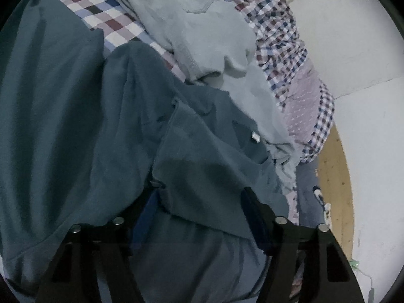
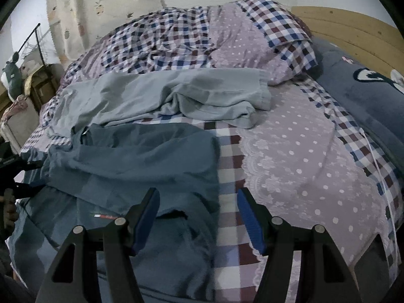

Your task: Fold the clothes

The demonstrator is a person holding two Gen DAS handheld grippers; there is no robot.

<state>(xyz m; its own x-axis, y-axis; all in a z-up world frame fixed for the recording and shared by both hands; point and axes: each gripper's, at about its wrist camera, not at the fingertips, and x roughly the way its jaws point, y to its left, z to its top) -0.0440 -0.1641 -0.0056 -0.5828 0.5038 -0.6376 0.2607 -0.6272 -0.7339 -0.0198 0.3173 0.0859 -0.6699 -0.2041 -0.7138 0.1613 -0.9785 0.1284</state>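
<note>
Teal fabric of the dark garment (image 2: 141, 156) is lying partly folded on the near side of the checked bedspread (image 2: 290, 151), with a pale grey-green garment (image 2: 161, 98) lying crumpled just behind it and touching its far edge. Left gripper (image 1: 199, 197) is hovering with jaws spread over a loose flap of the teal cloth, not pinching it, while the right gripper (image 2: 199, 202) is standing open, empty, over the garment's right edge
</note>
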